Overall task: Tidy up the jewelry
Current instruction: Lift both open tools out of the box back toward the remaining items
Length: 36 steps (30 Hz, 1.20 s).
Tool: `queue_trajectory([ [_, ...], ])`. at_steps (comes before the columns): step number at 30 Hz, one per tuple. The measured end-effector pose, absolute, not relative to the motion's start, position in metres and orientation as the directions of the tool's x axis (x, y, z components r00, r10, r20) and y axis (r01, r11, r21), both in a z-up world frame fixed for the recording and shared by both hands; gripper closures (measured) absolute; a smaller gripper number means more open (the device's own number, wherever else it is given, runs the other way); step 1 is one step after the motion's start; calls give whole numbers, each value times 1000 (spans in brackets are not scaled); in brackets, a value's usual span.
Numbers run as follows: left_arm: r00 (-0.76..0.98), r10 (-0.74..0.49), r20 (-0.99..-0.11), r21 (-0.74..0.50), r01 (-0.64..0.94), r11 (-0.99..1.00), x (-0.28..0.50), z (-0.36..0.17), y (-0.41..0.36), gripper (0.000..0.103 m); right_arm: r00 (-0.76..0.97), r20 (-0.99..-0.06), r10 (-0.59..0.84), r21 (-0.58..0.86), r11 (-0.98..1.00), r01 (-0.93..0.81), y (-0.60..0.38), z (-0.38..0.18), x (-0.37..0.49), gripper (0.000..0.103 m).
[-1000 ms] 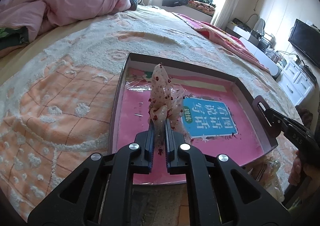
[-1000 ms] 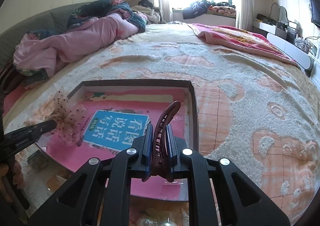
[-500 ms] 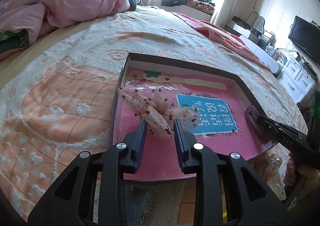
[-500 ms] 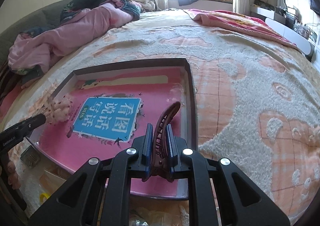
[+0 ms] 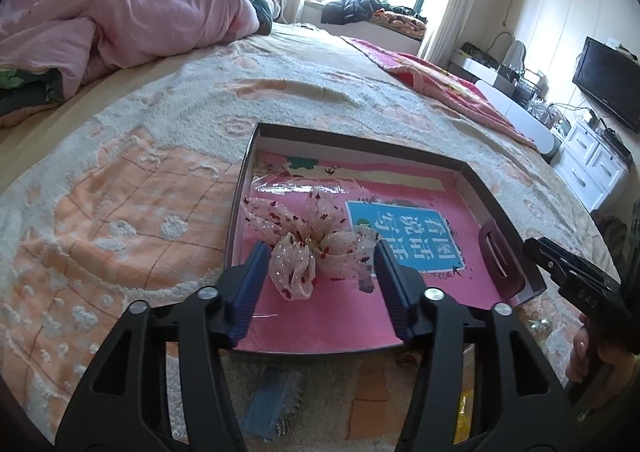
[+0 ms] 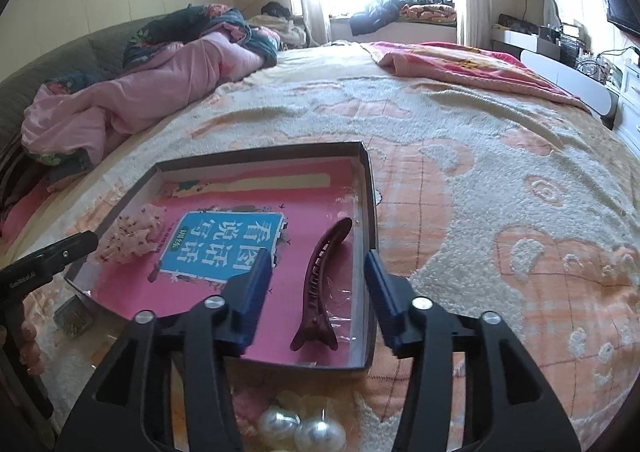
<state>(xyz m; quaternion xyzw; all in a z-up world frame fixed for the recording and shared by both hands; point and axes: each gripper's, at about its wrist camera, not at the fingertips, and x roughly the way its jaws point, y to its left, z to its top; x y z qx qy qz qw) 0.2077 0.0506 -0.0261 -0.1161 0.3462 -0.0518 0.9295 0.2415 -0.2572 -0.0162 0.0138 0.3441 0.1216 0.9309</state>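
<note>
Both grippers hang over a shallow dark-rimmed cardboard box lid (image 5: 496, 208) lying on the bed's peach-and-white tufted bedspread (image 5: 120, 212). Its pink printed floor carries a blue label with white characters (image 5: 404, 240).

On the left side, the left gripper (image 5: 318, 264) has its blue-padded jaws opening, and neither pad presses on anything. A sheer cream mesh hair bow with red flecks (image 5: 308, 248) lies on the pink floor between them, near the lid's left wall, its loops spread out flat.

On the right side, the right gripper (image 6: 318, 266) also has its jaws opening, with clear gaps on both sides of a long maroon plastic hair clip (image 6: 320, 280). That clip rests on the lid's floor close to the right wall, its curved tip pointing away from the camera and its wider end toward the near rim.

From the right wrist view, the bow shows at the far left of the lid, just beyond the black tip of the left gripper. Two large white pearl-like beads (image 6: 300, 428) sit on the bedspread below the near rim. A crumpled pink quilt (image 6: 132, 96) lies farther up the bed.
</note>
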Motion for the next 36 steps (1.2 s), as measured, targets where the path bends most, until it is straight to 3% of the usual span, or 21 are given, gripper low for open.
queue_trajectory([
  [4,783,-172,-597,-242,29,970,199,-17,48,41,763,-601,238,118,971,-209,-260,-7,226,40],
  [12,833,-177,-524,-222,67,973,174,1,38,12,808,-541,234,124,972,-199,-264,11,195,28],
  [36,851,-228,-473,-184,157,970,125,14,13,11,826,-509,242,83,969,-233,-269,22,129,26],
])
